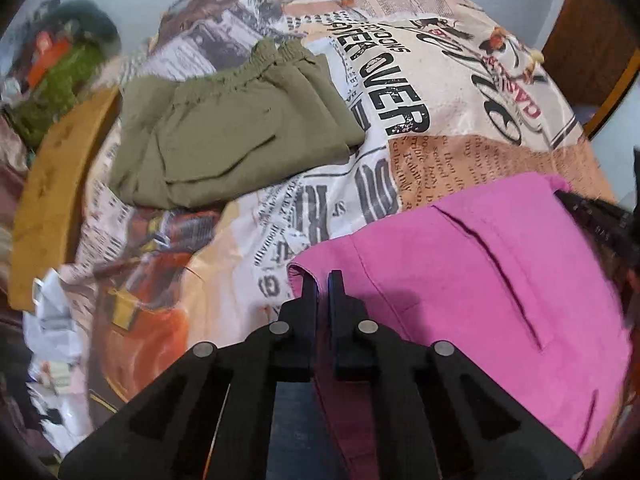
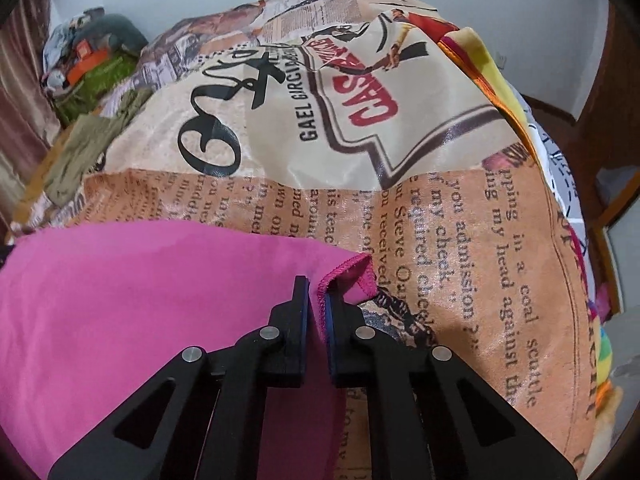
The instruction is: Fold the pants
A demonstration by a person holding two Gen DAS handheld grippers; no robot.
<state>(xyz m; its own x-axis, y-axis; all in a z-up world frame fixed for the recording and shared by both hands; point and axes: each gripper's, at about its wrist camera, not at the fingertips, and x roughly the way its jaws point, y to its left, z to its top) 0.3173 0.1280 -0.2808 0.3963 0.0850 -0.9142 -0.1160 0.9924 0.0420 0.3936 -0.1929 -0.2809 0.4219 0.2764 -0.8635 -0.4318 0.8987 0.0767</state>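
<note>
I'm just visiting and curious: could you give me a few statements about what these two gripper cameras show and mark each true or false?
1. Both grippers pinch the pink pants. True: the left gripper and right gripper are each shut on a pink edge.
2. The green pants lie unfolded, spread flat. False: they lie folded in a neat stack.
3. The bedspread is printed like newspaper. True.
4. The green pants touch the pink pants. False: printed bedspread shows between them.
5. The right gripper holds a stitched hem. True.
</note>
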